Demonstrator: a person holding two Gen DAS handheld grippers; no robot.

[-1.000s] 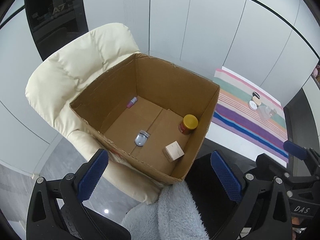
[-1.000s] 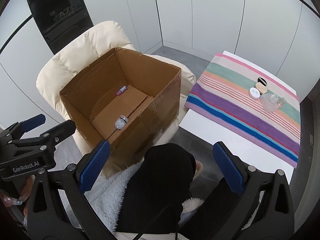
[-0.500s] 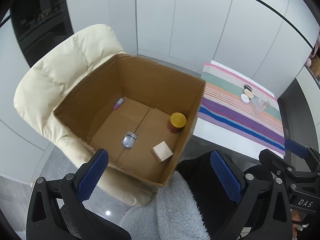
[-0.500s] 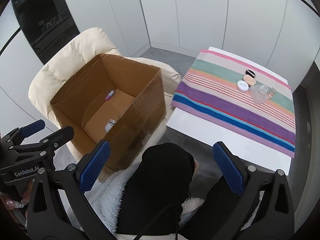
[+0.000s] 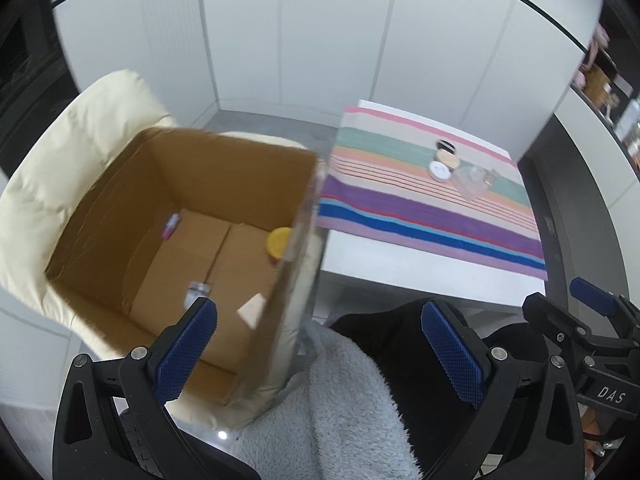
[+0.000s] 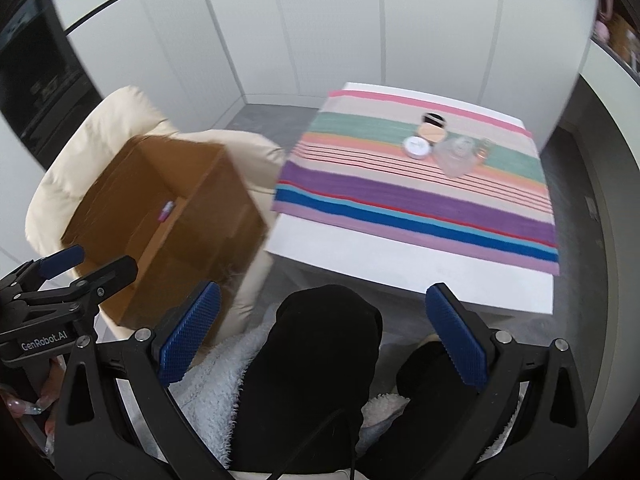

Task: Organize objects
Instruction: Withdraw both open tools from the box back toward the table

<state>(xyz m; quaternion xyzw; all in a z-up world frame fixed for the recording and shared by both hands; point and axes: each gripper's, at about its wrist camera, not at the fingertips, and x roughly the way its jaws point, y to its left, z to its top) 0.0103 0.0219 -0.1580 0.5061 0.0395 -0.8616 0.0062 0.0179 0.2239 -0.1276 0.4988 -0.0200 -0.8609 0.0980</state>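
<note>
An open cardboard box [image 5: 216, 184] [image 6: 224, 216] rests on a cream armchair [image 5: 60, 160] [image 6: 100, 132]. Inside lie a yellow-lidded jar [image 5: 279, 242], a small wooden block [image 5: 251, 309], a silver item [image 5: 195, 292] and a pink tube [image 5: 171, 226] [image 6: 166, 210]. On the striped cloth [image 5: 420, 204] [image 6: 400, 196] sit a white round jar [image 5: 439, 170] [image 6: 417, 147], an open compact [image 5: 447, 151] [image 6: 431, 126] and a clear glass bottle [image 5: 472, 180] [image 6: 456, 156]. My left gripper [image 5: 320, 348] [image 6: 60, 268] is open and holds nothing. My right gripper [image 6: 324, 332] [image 5: 592, 308] is open too, well short of the table.
A person's knees in black trousers [image 6: 320, 360] and a fluffy pale robe [image 5: 340, 400] fill the foreground under both grippers. The white table [image 6: 400, 268] carries the cloth. White wall panels stand behind; a dark cabinet [image 6: 36, 80] is at the left.
Both views have swung right, from the box toward the table. The box has slid to the left of the frame and the striped cloth with its items is more central. Both grippers stayed open.
</note>
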